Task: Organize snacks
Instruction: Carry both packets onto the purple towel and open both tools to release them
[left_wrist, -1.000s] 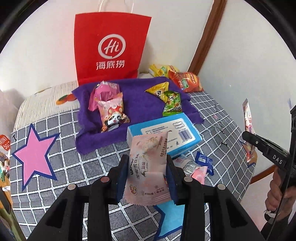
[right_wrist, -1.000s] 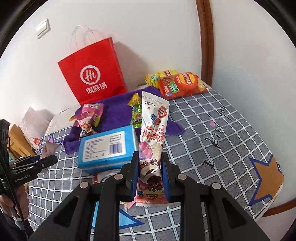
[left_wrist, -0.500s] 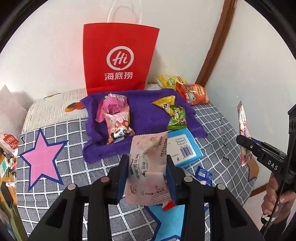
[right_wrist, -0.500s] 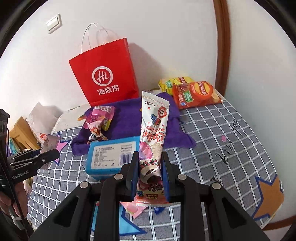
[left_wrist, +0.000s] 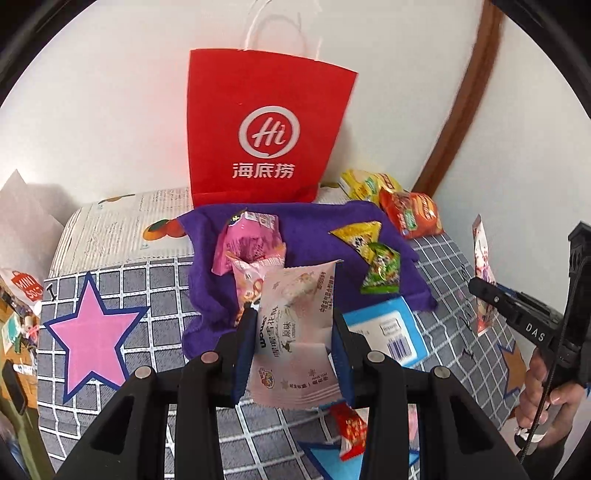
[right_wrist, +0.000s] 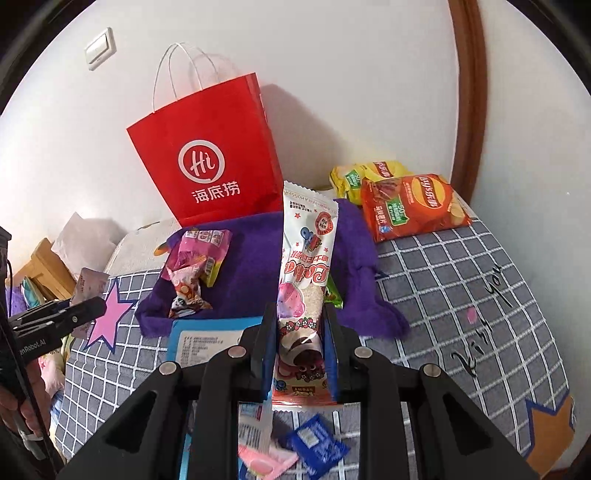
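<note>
Up above the checked bedcover (right_wrist: 461, 280), both grippers are held level and aimed toward the wall, each clamped on a snack. The left gripper (left_wrist: 293, 354) pinches a pale pink nougat packet (left_wrist: 295, 325) by its sides, the packet standing nearly upright in front of the purple towel (left_wrist: 317, 225). The right gripper (right_wrist: 299, 350) squeezes a long white strawberry wafer packet (right_wrist: 306, 266) low down, so its top rises in front of the towel's right half. From the left wrist view the right gripper shows at the far right edge, with the person's right hand (left_wrist: 546, 384) around its handle, cut off by the frame. Behind the towel a red paper bag (right_wrist: 210, 162) stands against the wall, and chip bags (right_wrist: 410, 203) lie in the corner. Pink candy bags (left_wrist: 247, 247) and small yellow and green packets (left_wrist: 373, 254) lie on the towel; the wafer hides most of the latter in the right wrist view. A blue tissue pack (left_wrist: 391, 332) beside the towel is partly covered by both grippers, and loose wrappers beneath them are blurred.
</note>
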